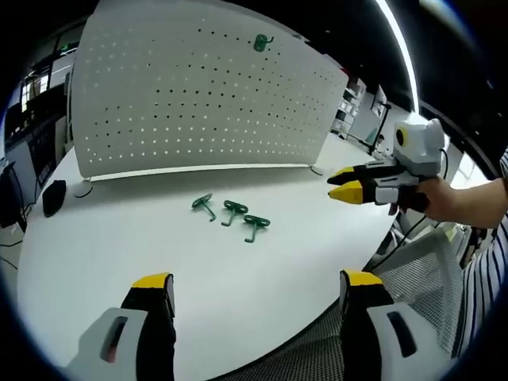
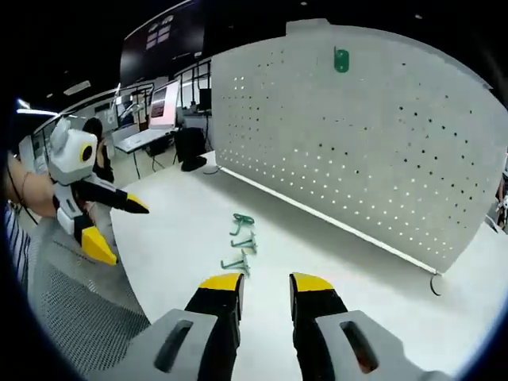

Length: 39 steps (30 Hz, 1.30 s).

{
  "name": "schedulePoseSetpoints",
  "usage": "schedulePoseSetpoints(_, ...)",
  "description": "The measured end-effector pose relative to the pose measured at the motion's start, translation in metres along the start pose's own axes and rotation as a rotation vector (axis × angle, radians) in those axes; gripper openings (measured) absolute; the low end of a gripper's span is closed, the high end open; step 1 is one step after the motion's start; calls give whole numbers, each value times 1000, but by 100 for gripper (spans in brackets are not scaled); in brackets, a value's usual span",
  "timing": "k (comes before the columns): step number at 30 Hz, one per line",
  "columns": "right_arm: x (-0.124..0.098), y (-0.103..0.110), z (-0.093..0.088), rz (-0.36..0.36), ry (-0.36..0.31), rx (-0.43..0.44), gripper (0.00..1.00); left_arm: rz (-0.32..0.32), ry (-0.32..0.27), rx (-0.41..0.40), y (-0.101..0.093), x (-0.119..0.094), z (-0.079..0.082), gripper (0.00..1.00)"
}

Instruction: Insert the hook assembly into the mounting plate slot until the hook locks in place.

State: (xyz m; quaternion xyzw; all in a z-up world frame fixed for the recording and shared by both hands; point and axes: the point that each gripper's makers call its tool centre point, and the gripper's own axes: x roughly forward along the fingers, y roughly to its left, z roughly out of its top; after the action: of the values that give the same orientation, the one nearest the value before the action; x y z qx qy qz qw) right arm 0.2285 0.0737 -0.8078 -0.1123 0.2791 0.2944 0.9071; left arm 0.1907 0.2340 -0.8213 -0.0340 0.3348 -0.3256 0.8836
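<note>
Three loose green hooks (image 1: 232, 214) lay in a short row near the middle of the white worktop (image 1: 119, 246), in front of the lower edge of the upright perforated mounting plate (image 1: 198, 95); a fourth hook (image 1: 262, 42) already hung high on the plate, near its top edge. Neither tool held anything: the left gripper (image 1: 252, 290) stood with its jaws spread wide at the worktop's near edge, and the right gripper (image 2: 264, 284) had its jaws only a narrow gap apart and empty, hovering over the near edge on its own side. The step in hand looked like the first pick-up. To do it well, I judged it best to approach the end hook of the row rather than the middle one, so the jaws would not nudge its neighbours, and to close on the straight stem, leaving the flat mounting head free to meet the plate's holes. Each hook seemed to lie flat, its long axis running roughly from the plate toward the near edge, with the broader head toward the plate, though the finer shape was too small to make out. Once lifted, the head would need turning square to the plate before pressing in.
</note>
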Motion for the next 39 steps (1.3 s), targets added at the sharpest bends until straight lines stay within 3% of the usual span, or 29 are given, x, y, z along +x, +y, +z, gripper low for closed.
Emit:
schedulePoseSetpoints(6, 18, 21, -16, 79, 69, -20, 19, 2, -5, -18, 0, -1, 0, 87)
schedulePoseSetpoints(17, 59, 31, -26, 125, 163, -92, 15, 24, -24, 16, 2, -2, 3, 85)
schedulePoseSetpoints(23, 81, 25, -29, 110, 202, -154, 14, 33, -30, 6, 4, -3, 3, 84)
schedulePoseSetpoints(27, 96, 24, -30, 133, 233, -141, 13, 33, -28, 3, 4, -3, 2, 84)
schedulePoseSetpoints(32, 106, 20, -32, 150, 270, -110, 13, 42, -32, -19, 8, -4, 3, 84)
schedulePoseSetpoints(39, 115, 18, -31, 175, 319, -149, 12, 41, -28, -25, 8, -3, 2, 83)
